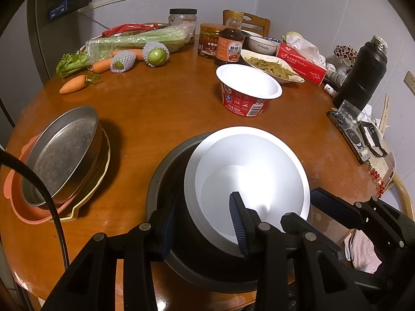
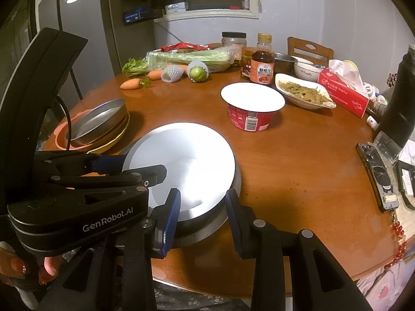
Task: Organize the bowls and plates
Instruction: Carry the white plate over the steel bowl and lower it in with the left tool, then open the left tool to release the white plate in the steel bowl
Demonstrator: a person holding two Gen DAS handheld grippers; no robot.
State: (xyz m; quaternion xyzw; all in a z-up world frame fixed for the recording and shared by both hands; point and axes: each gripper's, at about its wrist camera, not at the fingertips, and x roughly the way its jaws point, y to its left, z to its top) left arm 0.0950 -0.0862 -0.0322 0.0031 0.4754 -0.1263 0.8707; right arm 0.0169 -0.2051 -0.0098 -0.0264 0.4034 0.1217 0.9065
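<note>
A steel bowl [image 1: 249, 171] sits near the front edge of the round wooden table [image 1: 155, 119], tilted inside a darker, wider metal bowl [image 1: 166, 181]. My left gripper [image 1: 203, 226] is open, its fingers straddling the bowls' near rims. In the right wrist view the bowl [image 2: 181, 160] looks bright and flat-topped; my right gripper [image 2: 203, 223] is open around its near edge. The left gripper [image 2: 145, 171] reaches in from the left. A stack with a steel pan [image 1: 64, 150] on orange and yellow dishes lies at the left.
A red instant-noodle cup [image 1: 246, 90] stands mid-table. Behind it are a dish of greens [image 1: 272, 66], a sauce bottle [image 1: 229, 44], jars, a white bowl [image 1: 262, 44] and a tissue box [image 1: 301, 64]. Carrots, celery and netted fruit lie at the back left. A black flask [image 1: 363, 72] stands right.
</note>
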